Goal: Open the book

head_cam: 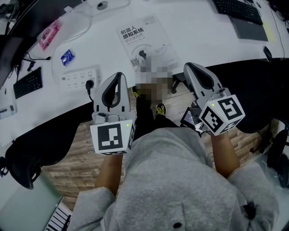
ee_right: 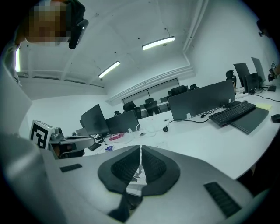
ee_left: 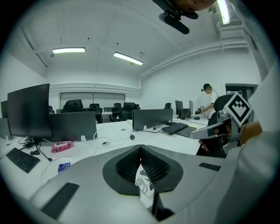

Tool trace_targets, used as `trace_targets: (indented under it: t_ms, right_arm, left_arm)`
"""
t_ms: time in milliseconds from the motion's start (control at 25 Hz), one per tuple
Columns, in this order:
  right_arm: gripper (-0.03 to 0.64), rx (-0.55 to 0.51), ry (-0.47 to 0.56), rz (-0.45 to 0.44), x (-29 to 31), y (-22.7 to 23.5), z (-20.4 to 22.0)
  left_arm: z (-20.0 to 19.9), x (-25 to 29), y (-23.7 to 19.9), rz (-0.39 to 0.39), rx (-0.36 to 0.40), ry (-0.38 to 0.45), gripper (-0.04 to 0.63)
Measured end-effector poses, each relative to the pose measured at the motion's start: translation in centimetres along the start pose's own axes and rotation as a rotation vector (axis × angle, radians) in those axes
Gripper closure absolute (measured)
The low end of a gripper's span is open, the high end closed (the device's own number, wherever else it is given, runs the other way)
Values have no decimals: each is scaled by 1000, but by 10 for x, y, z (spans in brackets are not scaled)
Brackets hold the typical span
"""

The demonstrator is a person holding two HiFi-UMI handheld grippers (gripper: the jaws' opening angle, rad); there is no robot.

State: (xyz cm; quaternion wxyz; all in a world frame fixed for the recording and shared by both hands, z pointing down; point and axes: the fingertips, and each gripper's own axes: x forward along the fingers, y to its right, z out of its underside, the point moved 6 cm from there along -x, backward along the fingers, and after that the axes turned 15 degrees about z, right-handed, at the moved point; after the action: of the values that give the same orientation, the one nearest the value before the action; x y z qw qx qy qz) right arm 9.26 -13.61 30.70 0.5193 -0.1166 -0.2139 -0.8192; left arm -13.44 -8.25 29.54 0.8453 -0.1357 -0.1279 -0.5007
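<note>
While the book [head_cam: 145, 43] lies closed, cover up, on the white surface [head_cam: 203, 40], both tools hang short of it at the surface's near edge.

Left tool [head_cam: 118, 75]: jaws together at the tips, nothing gripped. Its own view shows only a sliver of the printed cover through the slit below the tips.

Right tool [head_cam: 189, 66]: jaws also closed, nothing held. The same narrow glimpse of the cover shows between its pads.

Position: the book sits ahead of the two tools and between their lines. Its near edge is just past the tips, and neither tool touches it. The left tool points toward the book's near left corner. The right tool stands off to the right of the near right corner.

Also on the surface:
- a white power strip [head_cam: 81, 77] with a black plug, just left of the left tool
- a blue packet [head_cam: 67, 57] and a pink pack [head_cam: 48, 35], farther left
- a black keyboard [head_cam: 27, 82] at the far left
- a second keyboard [head_cam: 238, 10] at the upper right, well apart from the book
</note>
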Motion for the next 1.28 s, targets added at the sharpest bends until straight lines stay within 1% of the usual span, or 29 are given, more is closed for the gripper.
trace_targets:
  t_ms: [80, 480, 680, 800, 960, 1160, 1240, 1280]
  right_arm:
    - [588, 5, -11, 12, 4, 3, 2]
    - [588, 28, -61, 11, 23, 13, 22]
    - [587, 64, -83, 7, 32, 21, 32]
    - [586, 80, -97, 19, 37, 27, 38]
    - [584, 110, -127, 13, 45, 35, 48]
    - [584, 146, -158, 12, 56, 39, 57]
    - [572, 153, -177, 13, 61, 40, 61]
    - [555, 160, -186, 14, 64, 41, 64]
  left_arm:
    - [2, 4, -2, 10, -4, -12, 587]
    - [24, 27, -7, 37, -35, -81, 587]
    - [40, 37, -12, 35, -55, -124, 588]
    - [48, 46, -16, 30, -68, -144, 586]
    - [59, 59, -18, 42, -96, -144, 587]
    - [70, 75, -23, 64, -107, -179, 588]
    - [74, 80, -24, 69, -115, -197, 587]
    - [77, 83, -25, 70, -120, -204, 588]
